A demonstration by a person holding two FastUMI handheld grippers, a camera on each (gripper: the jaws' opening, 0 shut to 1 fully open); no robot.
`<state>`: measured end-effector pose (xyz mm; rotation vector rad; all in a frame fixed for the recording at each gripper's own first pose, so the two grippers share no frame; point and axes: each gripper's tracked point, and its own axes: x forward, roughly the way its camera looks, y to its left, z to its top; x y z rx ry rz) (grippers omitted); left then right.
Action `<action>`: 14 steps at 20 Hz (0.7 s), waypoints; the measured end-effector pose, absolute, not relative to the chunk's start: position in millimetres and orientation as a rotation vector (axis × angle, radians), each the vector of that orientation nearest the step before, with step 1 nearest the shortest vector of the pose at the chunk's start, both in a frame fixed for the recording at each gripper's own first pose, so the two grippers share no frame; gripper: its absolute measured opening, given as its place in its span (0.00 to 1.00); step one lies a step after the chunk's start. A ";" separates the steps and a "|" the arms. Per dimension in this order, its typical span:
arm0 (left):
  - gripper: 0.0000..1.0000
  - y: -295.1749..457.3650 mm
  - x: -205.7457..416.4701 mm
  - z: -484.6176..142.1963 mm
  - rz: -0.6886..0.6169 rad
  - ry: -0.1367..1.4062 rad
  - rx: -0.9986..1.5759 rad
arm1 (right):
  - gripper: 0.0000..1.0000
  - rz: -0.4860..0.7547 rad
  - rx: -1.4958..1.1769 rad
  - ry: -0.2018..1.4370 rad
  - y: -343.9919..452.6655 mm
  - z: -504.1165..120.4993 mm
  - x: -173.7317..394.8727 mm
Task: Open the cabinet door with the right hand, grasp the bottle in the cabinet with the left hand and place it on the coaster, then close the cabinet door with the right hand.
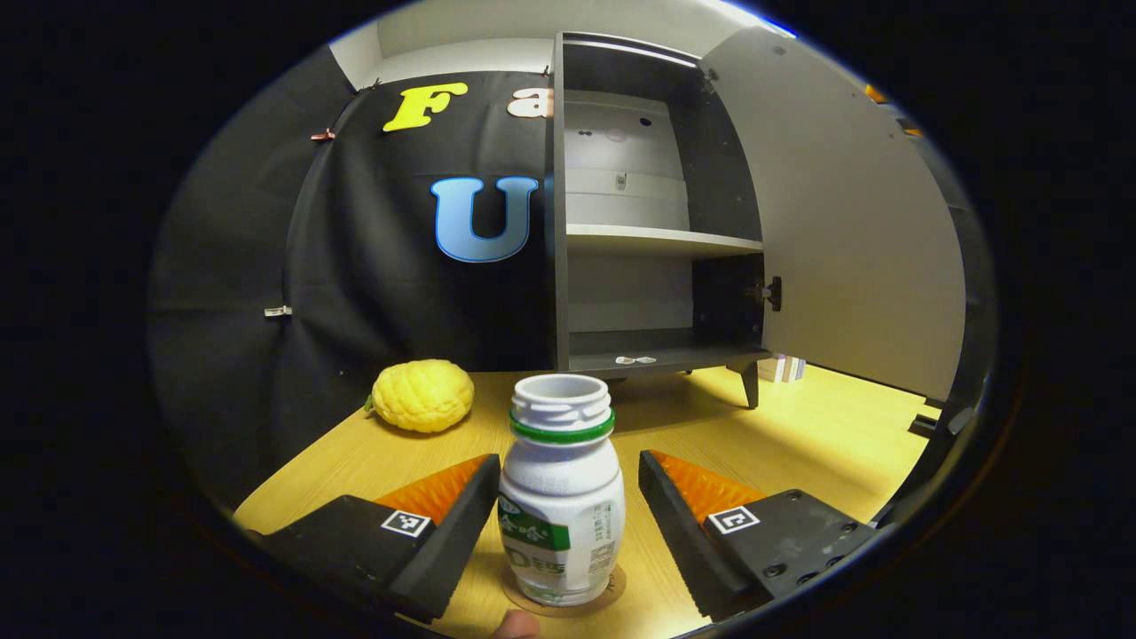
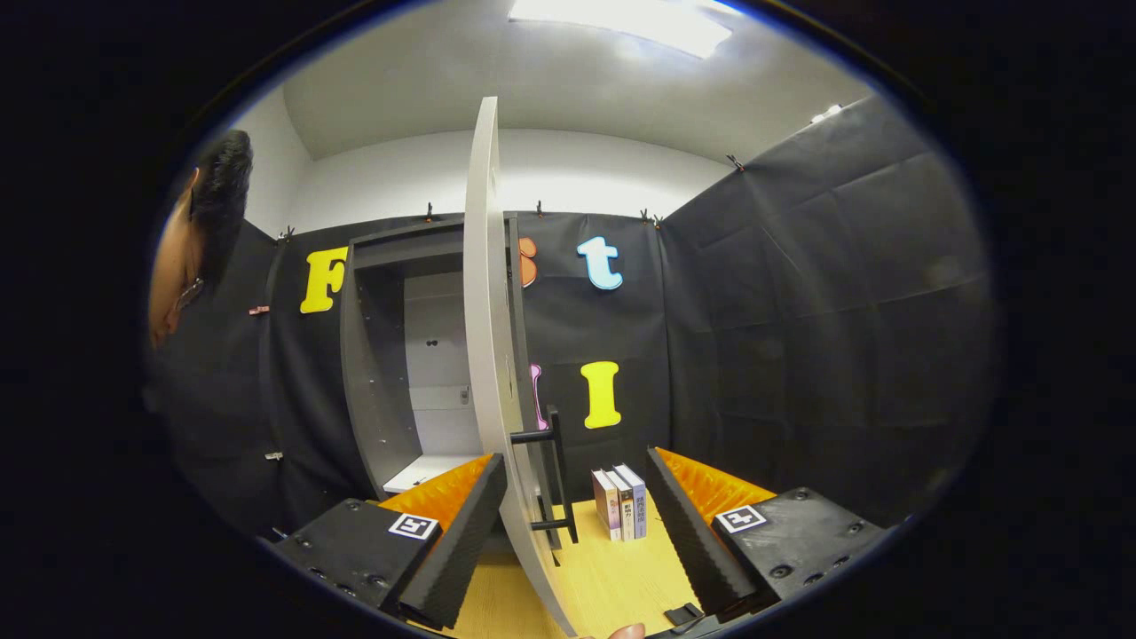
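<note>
A white bottle (image 1: 561, 497) with a green neck ring and no cap stands upright on a brown coaster (image 1: 616, 582) on the wooden table. My left gripper (image 1: 569, 463) is open around it, one finger near each side of the bottle with a gap on the right. Behind it the dark cabinet (image 1: 657, 240) stands with its grey door (image 1: 843, 222) swung wide. In the right gripper view the door (image 2: 484, 311) is seen edge-on, its black bar handle (image 2: 555, 470) between the spread fingers of my right gripper (image 2: 577, 466), which is open.
A bumpy yellow fruit (image 1: 422, 395) lies on the table (image 1: 825, 426) left of the cabinet. A small white item (image 1: 635, 359) rests on the bottom shelf. A few books (image 2: 621, 504) stand by the wall beyond the door. A person (image 2: 191, 248) stands at the left.
</note>
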<state>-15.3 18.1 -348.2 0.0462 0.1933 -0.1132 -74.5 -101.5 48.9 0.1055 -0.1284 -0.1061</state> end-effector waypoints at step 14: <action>0.98 26.6 -25.8 -215.7 0.053 0.127 0.049 | 0.97 -0.124 0.100 -0.088 -142.5 32.8 -75.5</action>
